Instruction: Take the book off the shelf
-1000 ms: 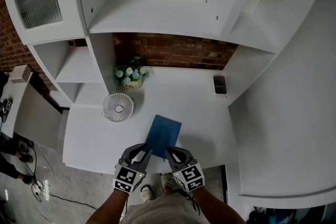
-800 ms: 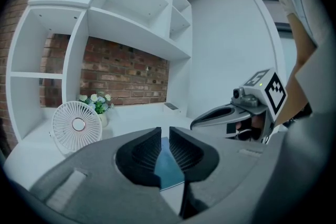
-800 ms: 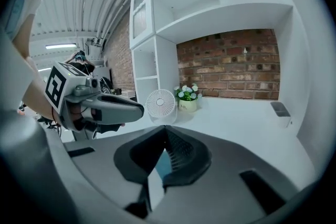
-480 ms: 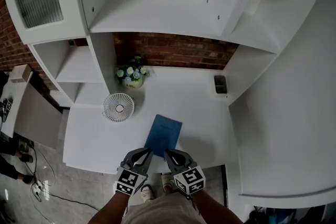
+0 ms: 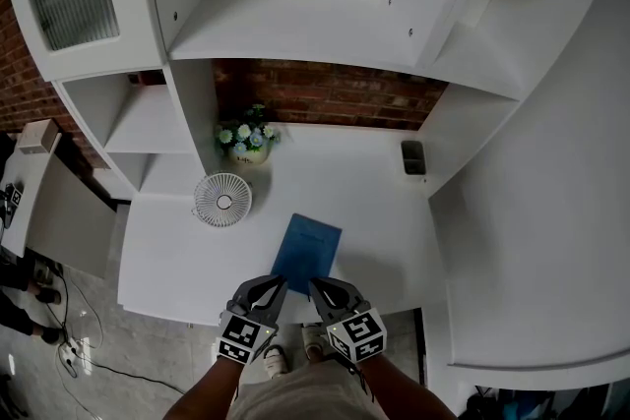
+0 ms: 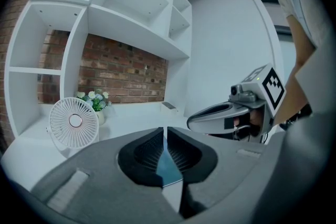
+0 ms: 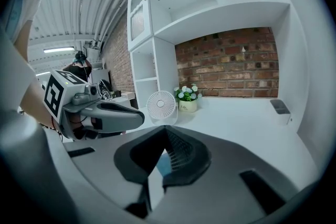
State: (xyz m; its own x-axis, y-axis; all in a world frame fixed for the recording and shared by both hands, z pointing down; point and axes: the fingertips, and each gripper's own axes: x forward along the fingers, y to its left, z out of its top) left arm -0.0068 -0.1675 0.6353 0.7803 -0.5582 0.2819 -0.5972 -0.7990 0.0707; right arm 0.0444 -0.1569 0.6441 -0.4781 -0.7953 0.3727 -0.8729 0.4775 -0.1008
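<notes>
The book (image 5: 307, 254), thin, light and I think a little floppy, lies flat on the white desk (image 5: 167, 261) (not on a shelf), its near edge, the good place to hold, pinched by the left gripper (image 5: 279, 283), whose jaws have just been closing, the right gripper (image 5: 315, 285) pressed together beside it.

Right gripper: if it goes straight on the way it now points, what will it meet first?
Probably the book: the right gripper points slightly down over its near corner; whether the shut jaws already touch it is unclear.
</notes>
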